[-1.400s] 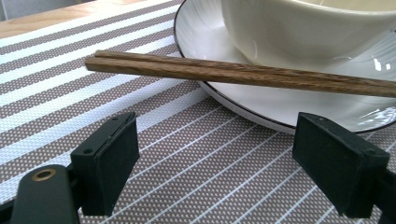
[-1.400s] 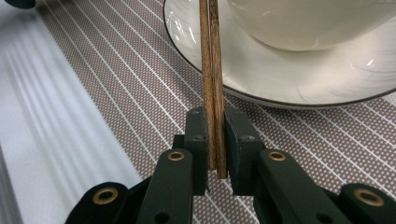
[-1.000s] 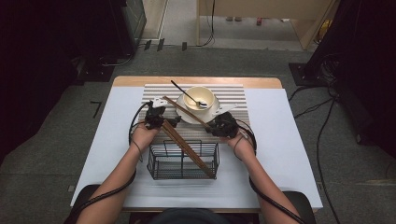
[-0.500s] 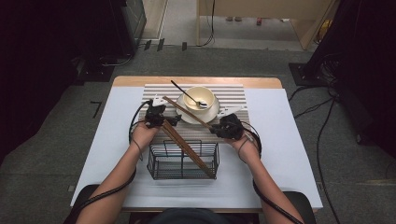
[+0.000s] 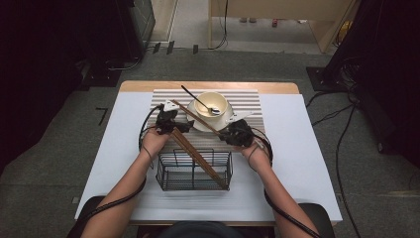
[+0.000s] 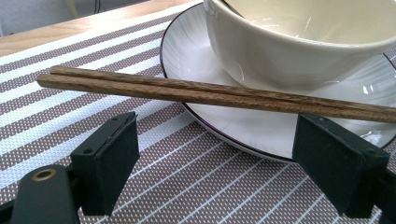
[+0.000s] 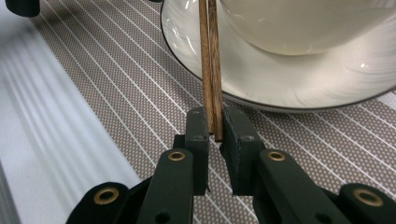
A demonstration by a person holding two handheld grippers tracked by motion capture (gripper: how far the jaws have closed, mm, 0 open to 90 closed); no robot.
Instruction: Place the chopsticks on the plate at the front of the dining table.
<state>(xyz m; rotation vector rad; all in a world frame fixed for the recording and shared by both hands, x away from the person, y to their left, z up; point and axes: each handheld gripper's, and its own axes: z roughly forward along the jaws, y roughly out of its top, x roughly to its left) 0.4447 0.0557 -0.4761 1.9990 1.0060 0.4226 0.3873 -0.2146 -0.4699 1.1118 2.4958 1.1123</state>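
Observation:
A pair of dark wooden chopsticks (image 5: 194, 115) slants over the striped placemat (image 5: 247, 99), and its near end is pinched by my right gripper (image 5: 224, 133). In the right gripper view the jaws (image 7: 215, 126) are shut on the chopsticks (image 7: 210, 70), which run past the white plate (image 7: 280, 79). My left gripper (image 5: 183, 126) is at the pair's other end. Its jaws (image 6: 219, 140) stand wide open, and the chopsticks (image 6: 187, 91) lie across just beyond them, over the plate's rim (image 6: 187, 51). A cream bowl (image 5: 213, 101) with a spoon (image 5: 198, 101) sits on the plate.
A black wire basket (image 5: 168, 173) stands on the white table near the person. A second pair of chopsticks (image 5: 198, 158) leans in it, with its upper end close to the left gripper. Cables trail from both grippers along the forearms.
The right gripper has shifted slightly sideways and back with the chopsticks in it. The left hand has stayed almost in place.

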